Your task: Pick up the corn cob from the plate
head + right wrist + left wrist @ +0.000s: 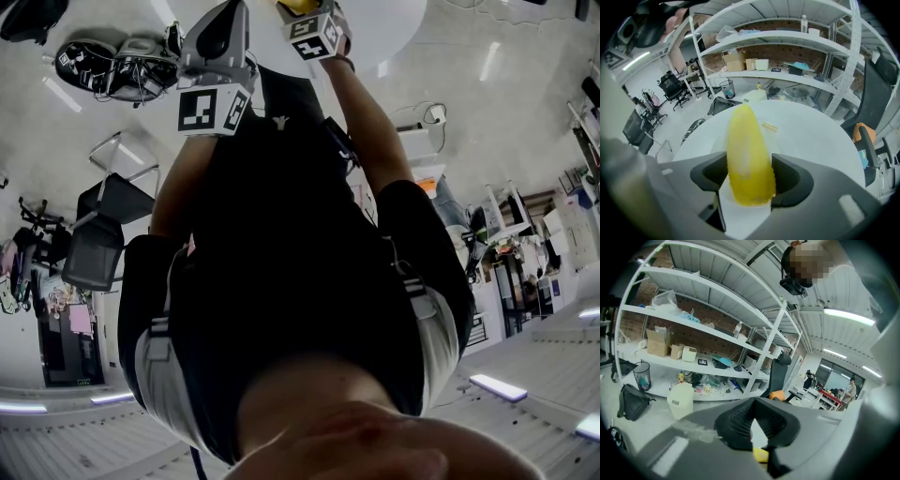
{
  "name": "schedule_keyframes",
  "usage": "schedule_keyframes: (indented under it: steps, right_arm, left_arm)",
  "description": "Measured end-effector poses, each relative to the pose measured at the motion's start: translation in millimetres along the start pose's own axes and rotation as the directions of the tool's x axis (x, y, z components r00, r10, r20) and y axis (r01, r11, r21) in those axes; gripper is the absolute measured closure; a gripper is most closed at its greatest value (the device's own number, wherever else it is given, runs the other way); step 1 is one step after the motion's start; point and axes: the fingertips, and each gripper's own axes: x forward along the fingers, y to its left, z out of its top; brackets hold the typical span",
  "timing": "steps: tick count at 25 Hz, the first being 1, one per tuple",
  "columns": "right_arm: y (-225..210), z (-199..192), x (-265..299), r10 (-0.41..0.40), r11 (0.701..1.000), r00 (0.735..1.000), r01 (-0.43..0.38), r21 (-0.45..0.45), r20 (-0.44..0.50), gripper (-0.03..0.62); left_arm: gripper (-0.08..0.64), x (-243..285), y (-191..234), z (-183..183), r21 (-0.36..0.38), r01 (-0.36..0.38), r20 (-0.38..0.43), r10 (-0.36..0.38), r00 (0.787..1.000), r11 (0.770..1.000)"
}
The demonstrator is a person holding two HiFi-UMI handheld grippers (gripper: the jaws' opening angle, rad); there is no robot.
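**benchrat:** So where's the cob relative to the fingers? Which hand is on it?

**kludge_k:** The right one. The right gripper (750,169) has the yellow, tapered corn cob (746,154) between its jaws, with the dark pads pressing on both sides near the fat end. The cob's long axis runs straight out along the jaws, pointed tip toward the far edge of the white round table (811,126). The next move looks like a plain straight lift, no re-aiming needed.

**benchrat:** Is it off the plate?

**kludge_k:** Can't tell. The white plate blends right into the table top. The cob sits over the near-middle of the table, and there's no seeing whether there's air under it.

**benchrat:** Left hand in the way?

**kludge_k:** Nope. The left gripper (754,404) has its jaws drawn together, tips about meeting, nothing in them. In the head view it's beside the right one but apart from it. The only thing near the cob is a small yellow sticker (769,126), a bit further toward the far edge. The white metal shelf rack (787,51) and the black office chair (876,89) are off the table, well clear.
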Motion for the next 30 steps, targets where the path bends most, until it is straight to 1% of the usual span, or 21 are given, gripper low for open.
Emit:
schedule_keyframes:
  steps: [7, 30]
  right_arm:
    - [-1.2, 0.4, -4.3, -0.007, 1.000, 1.000, 0.006, 0.006, 0.015, 0.304]
    - [0.6, -2.0, -19.3, -0.012, 0.995, 0.997, 0.005, 0.098, 0.076, 0.318]
  left_arm:
    - [0.554, -2.2, -2.0, 0.7, 0.001, -0.003, 0.005, 0.003, 1.000, 1.000]
    - [0.554, -13.1, -6.8, -3.2, 0.007, 0.003, 0.009, -0.003, 1.000, 1.000]
